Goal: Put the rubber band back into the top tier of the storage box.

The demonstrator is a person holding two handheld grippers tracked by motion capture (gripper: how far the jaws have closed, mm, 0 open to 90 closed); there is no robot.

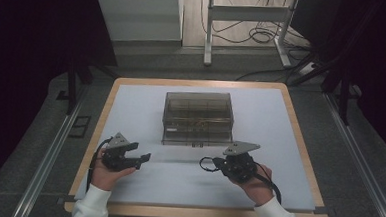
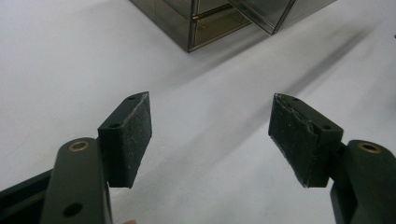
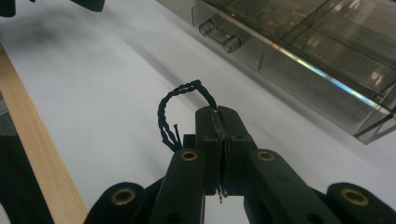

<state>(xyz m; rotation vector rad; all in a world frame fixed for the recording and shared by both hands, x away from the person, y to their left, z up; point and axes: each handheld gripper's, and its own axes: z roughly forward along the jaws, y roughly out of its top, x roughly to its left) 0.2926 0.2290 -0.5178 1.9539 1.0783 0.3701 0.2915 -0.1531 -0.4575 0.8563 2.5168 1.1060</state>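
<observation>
Left black two-jaw gripper (image 1: 143, 158), at 7 o'clock on the white table sheet (image 1: 131, 105): jaws wide, rough pads (image 2: 133, 135) bare. One smoky clear plastic drawer box (image 1: 198, 118) at centre, its contents unclear. Right black two-jaw gripper (image 1: 213, 163), at 5 o'clock: jaws pinched on one twisted black wire loop (image 3: 175, 109), just beside the box front.

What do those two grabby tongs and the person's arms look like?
Both the left tongs and the right tongs are black, each topped by a grey three-cornered plate. Their two arms have brass-ringed holes and end in flat, dark, rough pads. A black cable trails from each. The person wears white long sleeves.
</observation>
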